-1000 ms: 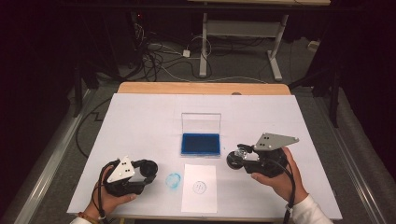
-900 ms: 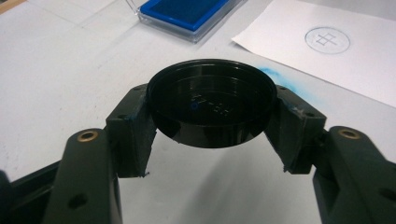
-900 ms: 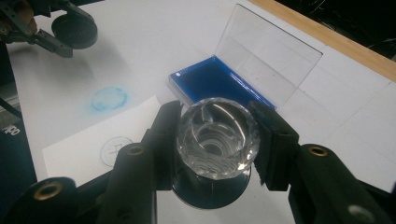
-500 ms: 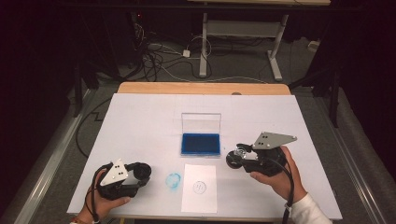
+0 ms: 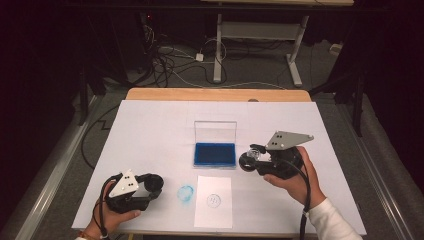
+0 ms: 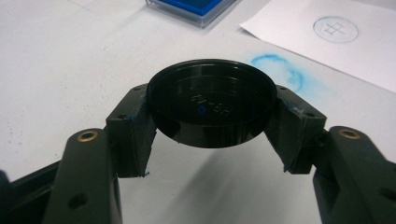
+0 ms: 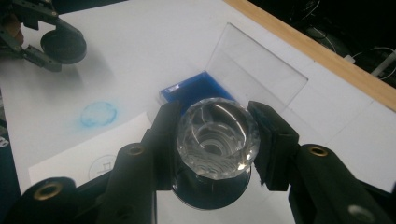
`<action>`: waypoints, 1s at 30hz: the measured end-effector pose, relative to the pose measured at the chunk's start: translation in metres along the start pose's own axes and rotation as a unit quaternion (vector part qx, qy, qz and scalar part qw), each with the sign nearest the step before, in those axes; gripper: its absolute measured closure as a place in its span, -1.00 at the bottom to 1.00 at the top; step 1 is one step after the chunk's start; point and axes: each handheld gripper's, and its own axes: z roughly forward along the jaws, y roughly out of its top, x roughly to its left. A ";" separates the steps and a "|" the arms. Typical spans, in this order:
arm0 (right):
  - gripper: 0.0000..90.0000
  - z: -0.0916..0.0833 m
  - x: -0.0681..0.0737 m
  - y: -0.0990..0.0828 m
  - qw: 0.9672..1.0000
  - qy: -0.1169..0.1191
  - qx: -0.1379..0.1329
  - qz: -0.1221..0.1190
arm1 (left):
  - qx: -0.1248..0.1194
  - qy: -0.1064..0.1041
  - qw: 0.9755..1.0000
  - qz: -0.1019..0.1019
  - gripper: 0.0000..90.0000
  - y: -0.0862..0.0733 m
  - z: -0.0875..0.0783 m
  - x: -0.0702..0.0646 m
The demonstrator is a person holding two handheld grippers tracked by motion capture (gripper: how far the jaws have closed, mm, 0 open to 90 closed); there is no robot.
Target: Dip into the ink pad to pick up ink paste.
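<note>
Change: over the last second the left hand-held gripper (image 5: 152,186) drew slightly back toward the near edge of the white-covered bench (image 5: 150,130); the right hand-held gripper (image 5: 248,161) barely shifted.
Left grip: jaws were clamped on the round black plastic cap (image 6: 211,103).
Right grip: jaws were closed on the clear faceted crystal-topped stamp (image 7: 217,133), held just beside the open blue ink pad (image 5: 215,154).
Paper: the white sheet (image 5: 214,201) already bore a round print; a blue smudge (image 5: 185,193) lay beside it.
Meaning: stamping looked done; capping probably came next.
</note>
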 end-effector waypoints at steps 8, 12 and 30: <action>0.28 0.020 0.001 0.035 1.000 0.011 0.018 -0.019 | 0.000 -0.002 1.000 0.001 -0.18 0.001 0.000 -0.001; 0.28 0.038 0.005 0.047 0.999 0.017 0.032 -0.031 | -0.003 -0.002 1.000 0.001 -0.18 0.000 -0.001 0.000; 0.27 0.127 0.001 0.057 0.991 0.041 0.125 -0.028 | 0.003 -0.005 1.000 -0.002 -0.18 -0.003 0.000 0.002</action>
